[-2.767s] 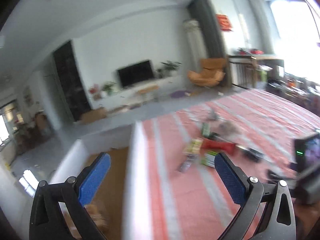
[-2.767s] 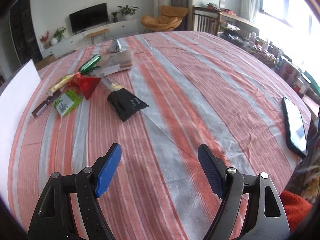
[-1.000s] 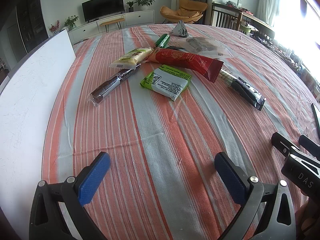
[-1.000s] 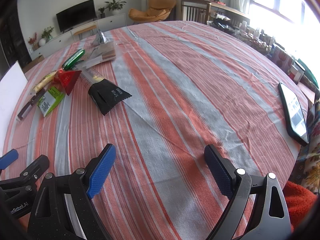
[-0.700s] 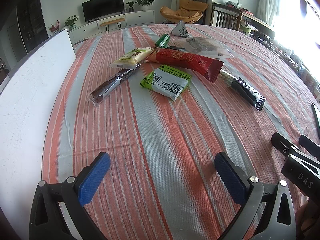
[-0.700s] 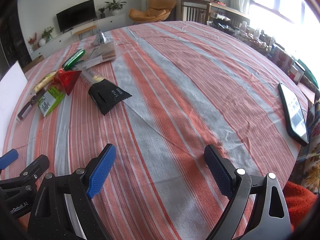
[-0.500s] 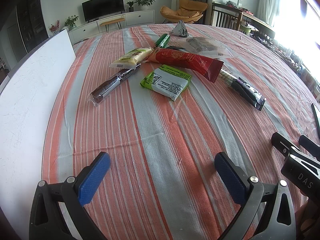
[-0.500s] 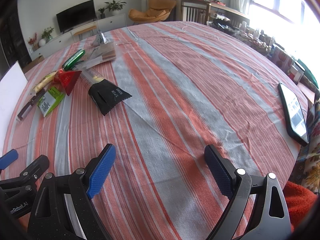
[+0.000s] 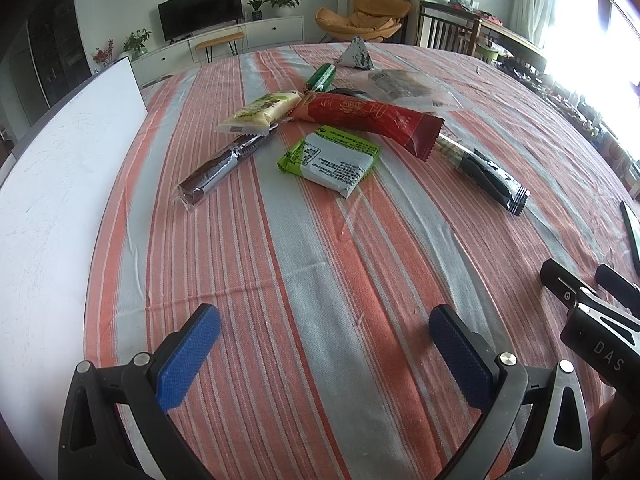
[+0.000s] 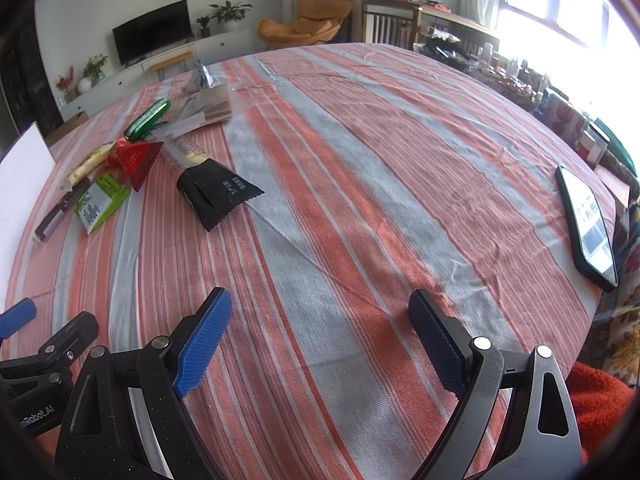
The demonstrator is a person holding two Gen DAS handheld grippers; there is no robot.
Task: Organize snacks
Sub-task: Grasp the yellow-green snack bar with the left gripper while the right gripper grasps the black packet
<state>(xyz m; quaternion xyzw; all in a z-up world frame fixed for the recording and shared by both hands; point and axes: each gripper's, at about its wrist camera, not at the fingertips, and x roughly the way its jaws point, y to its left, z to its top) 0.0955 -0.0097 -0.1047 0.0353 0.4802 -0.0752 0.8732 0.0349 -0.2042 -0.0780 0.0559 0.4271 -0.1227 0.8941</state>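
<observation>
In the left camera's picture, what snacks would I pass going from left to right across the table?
Dark brown bar → pale yellow packet → green and white packet → red packet → black stick packet.

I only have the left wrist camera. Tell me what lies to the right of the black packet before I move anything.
Observer: A phone lies face up with its screen lit, far to the right of the black packet. Only bare striped cloth lies between them.
Operator: Give me its place against the table edge.
Observer: It lies along the right edge, and its near end is almost at the rim.
Operator: Report the right gripper.
Observer: The right gripper is open over bare cloth, with nothing between its fingers.
</observation>
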